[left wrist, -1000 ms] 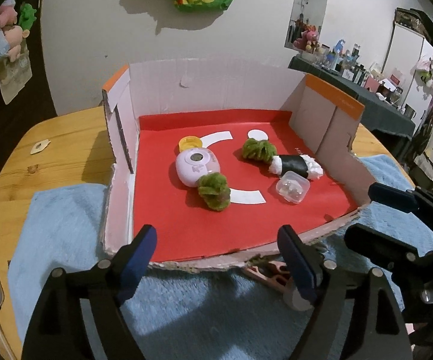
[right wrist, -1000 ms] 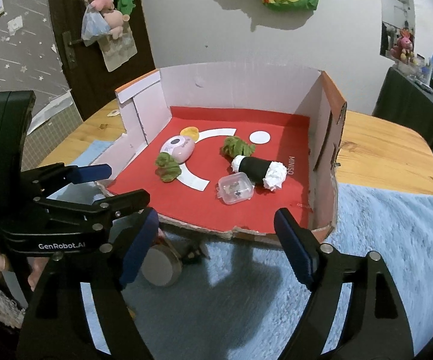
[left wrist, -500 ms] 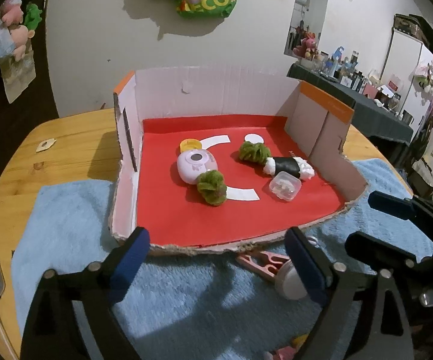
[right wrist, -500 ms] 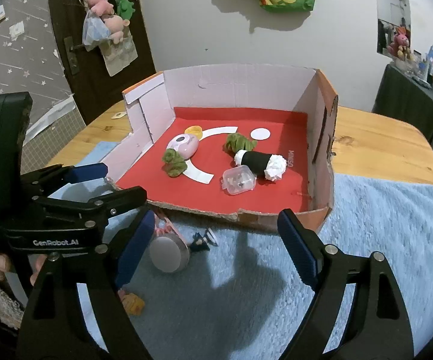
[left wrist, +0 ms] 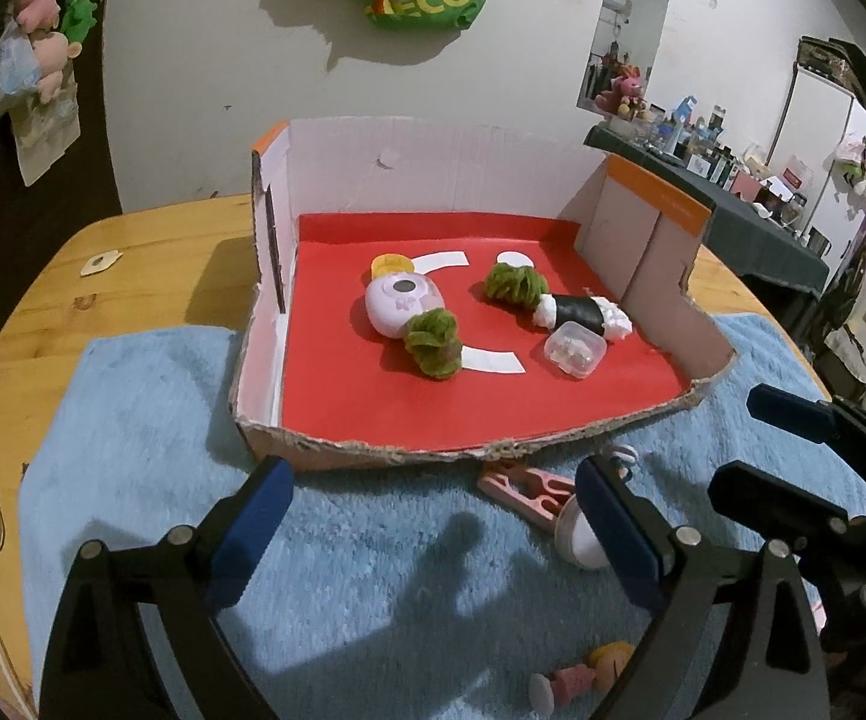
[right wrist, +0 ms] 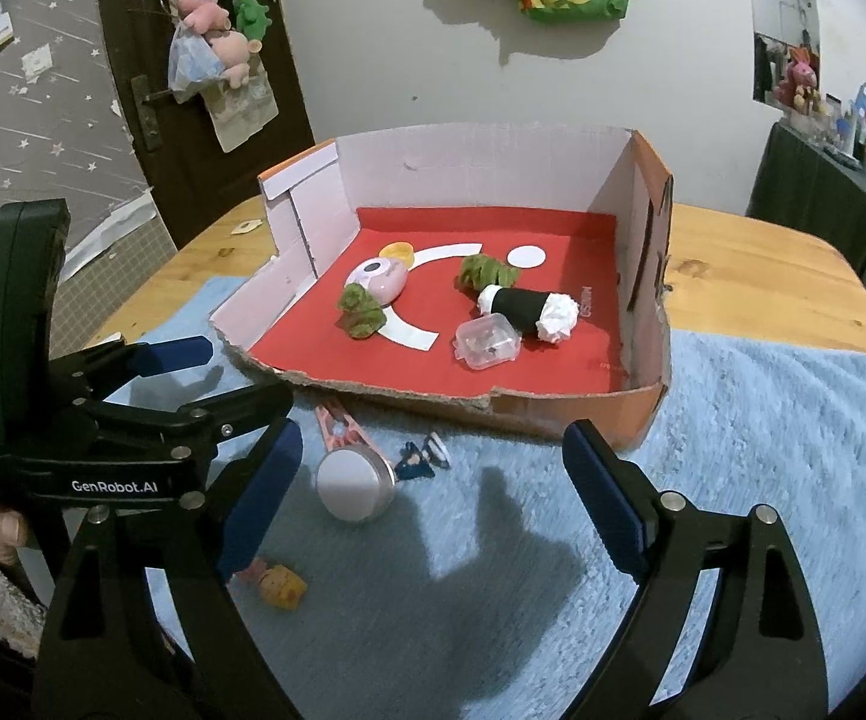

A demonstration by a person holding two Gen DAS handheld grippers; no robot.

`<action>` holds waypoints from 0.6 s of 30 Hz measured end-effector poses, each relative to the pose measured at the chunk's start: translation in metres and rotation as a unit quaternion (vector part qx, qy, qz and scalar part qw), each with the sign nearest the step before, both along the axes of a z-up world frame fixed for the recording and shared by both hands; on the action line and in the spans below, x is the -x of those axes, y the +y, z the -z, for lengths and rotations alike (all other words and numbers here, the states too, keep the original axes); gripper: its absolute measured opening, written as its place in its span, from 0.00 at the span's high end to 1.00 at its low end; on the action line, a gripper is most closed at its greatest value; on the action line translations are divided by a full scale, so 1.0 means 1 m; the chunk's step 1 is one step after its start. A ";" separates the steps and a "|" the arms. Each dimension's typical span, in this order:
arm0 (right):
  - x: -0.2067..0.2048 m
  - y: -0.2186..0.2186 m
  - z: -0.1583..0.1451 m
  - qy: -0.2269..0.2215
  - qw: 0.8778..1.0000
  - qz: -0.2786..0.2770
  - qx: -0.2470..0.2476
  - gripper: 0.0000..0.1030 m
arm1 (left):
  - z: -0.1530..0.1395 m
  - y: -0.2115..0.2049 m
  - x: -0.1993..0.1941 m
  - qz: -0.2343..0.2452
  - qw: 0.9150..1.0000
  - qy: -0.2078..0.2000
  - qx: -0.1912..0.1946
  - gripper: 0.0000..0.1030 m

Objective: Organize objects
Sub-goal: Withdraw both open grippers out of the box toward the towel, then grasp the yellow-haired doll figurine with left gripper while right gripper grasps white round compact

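Cardboard box (right wrist: 643,414) with red floor is sitting on the blue towel (right wrist: 763,420), already holding a pink device (right wrist: 375,282), two green tufts, a sushi-roll toy (right wrist: 526,307) and a clear case (right wrist: 487,341), apparently serving as the collecting bin. Left gripper (left wrist: 433,531) and right gripper (right wrist: 433,489) are both hovering with jaws spread wide and nothing between them. Round white disc (right wrist: 351,483), pink clip (right wrist: 336,423) and a small yellow-pink toy (right wrist: 273,583) are lying loose on the towel outside the box, just below and left of the right gripper's opening.
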State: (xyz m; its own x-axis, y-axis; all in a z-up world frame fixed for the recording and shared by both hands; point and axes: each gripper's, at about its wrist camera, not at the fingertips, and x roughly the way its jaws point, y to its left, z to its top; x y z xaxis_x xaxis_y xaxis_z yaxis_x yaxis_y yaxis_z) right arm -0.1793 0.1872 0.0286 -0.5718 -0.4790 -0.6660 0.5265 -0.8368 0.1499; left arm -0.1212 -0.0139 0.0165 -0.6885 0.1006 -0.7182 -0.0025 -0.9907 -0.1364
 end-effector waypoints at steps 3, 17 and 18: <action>-0.003 0.001 0.000 -0.002 1.000 0.001 0.001 0.13 | 0.001 0.000 -0.002 0.000 1.000 0.000 0.000 0.06; -0.015 0.004 0.003 -0.003 1.000 0.001 0.005 0.13 | 0.006 0.008 -0.020 0.008 1.000 -0.007 0.001 0.06; -0.014 0.004 0.002 -0.003 1.000 0.001 0.005 0.13 | 0.006 0.009 -0.021 0.009 1.000 -0.008 0.001 0.06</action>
